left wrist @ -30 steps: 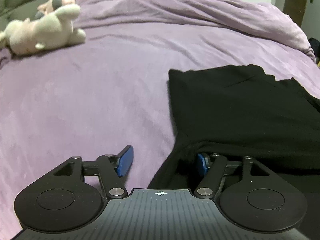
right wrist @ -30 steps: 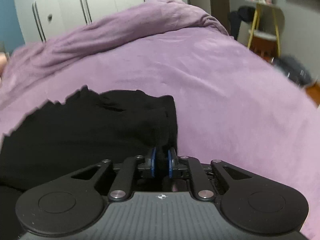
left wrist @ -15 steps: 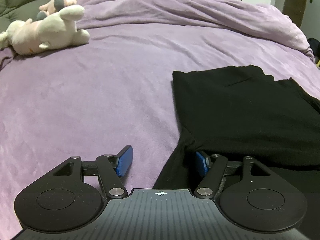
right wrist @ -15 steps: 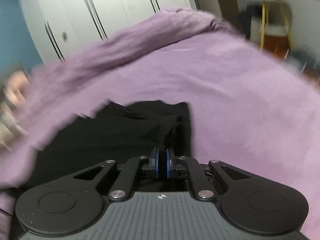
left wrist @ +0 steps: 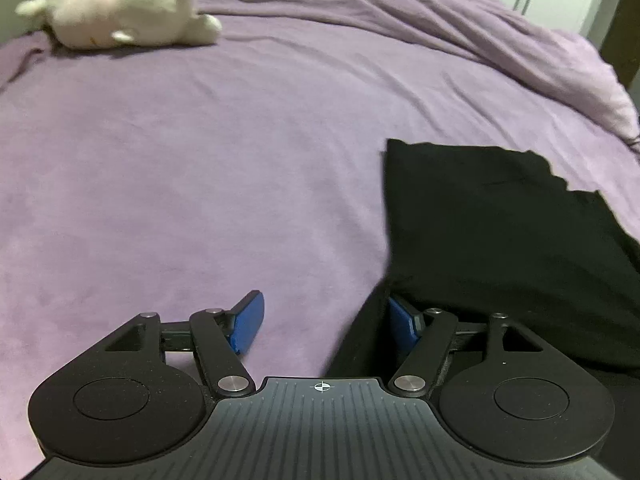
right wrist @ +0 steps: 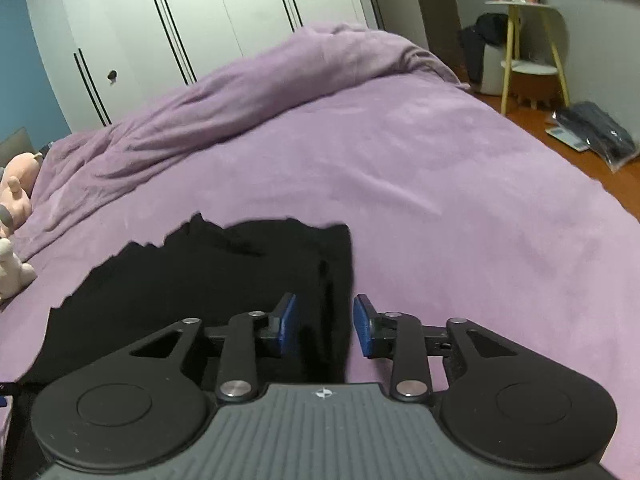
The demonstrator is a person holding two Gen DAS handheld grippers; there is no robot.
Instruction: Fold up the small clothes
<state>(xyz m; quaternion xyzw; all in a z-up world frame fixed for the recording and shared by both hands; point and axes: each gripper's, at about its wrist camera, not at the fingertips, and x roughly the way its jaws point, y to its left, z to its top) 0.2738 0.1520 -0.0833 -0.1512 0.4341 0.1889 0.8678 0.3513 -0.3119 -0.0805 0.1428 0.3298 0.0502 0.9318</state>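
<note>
A black garment (left wrist: 500, 220) lies folded flat on the purple bedspread (left wrist: 200, 160). In the left wrist view my left gripper (left wrist: 326, 322) is open at the garment's near left corner; its right blue pad (left wrist: 402, 318) touches the cloth edge, its left pad lies over bare bedspread. In the right wrist view the garment (right wrist: 208, 272) fills the lower left. My right gripper (right wrist: 324, 324) is open, its pads either side of the garment's right edge, holding nothing.
A white plush toy (left wrist: 128, 8) lies at the far left of the bed, with a pink one (right wrist: 16, 188) beside it. A bunched purple duvet (right wrist: 260, 84) runs along the far side. White wardrobes (right wrist: 180, 20), a yellow side table (right wrist: 528, 52) and floor clutter (right wrist: 596, 132) stand beyond.
My right gripper has opened and let go of the garment's right edge, and has tilted up. My left gripper stays open and has shifted slightly left along the garment's corner.
</note>
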